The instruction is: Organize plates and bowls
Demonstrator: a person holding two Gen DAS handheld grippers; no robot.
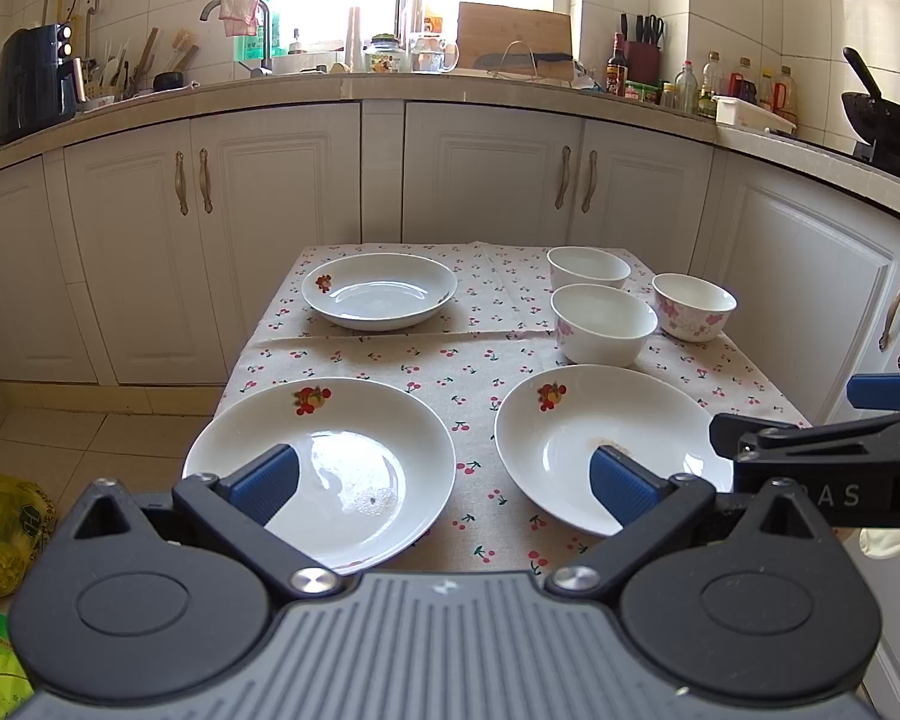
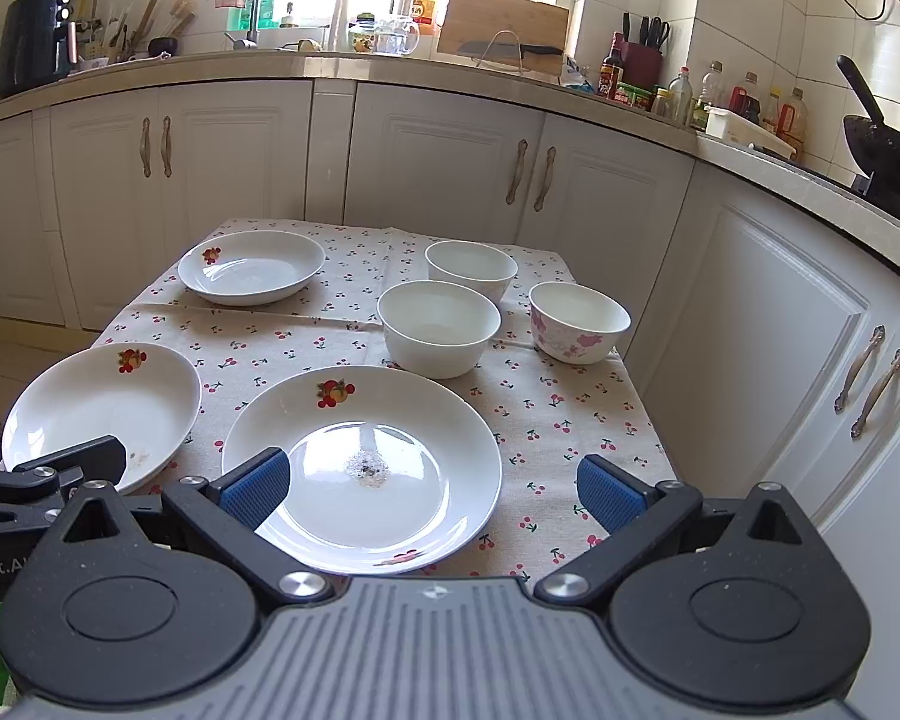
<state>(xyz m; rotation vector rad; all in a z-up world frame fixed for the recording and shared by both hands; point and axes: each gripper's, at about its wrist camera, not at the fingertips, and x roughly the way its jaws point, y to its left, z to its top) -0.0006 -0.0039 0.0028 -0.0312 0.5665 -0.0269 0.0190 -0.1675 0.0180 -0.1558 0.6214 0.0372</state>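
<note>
three white plates and three white bowls stood upright and apart on the cherry-print tablecloth [image 2: 342,324]. the near right plate [image 2: 363,468] held crumbs at its centre; the near left plate [image 2: 102,408] lay at the cloth's left edge; the far plate [image 2: 252,267] lay toward the far left corner. the plain bowl [image 2: 438,327], rear bowl [image 2: 471,267] and pink-flowered bowl [image 2: 579,321] clustered at the far right.

Table [image 2: 570,420] in cherry-print cloth [image 2: 330,336] — three plates [image 2: 252,267], three bowls [image 2: 438,336].

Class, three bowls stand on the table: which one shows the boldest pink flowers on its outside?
The rightmost bowl, alone by the table's right edge; the middle bowl and far bowl look nearly plain white.
</note>
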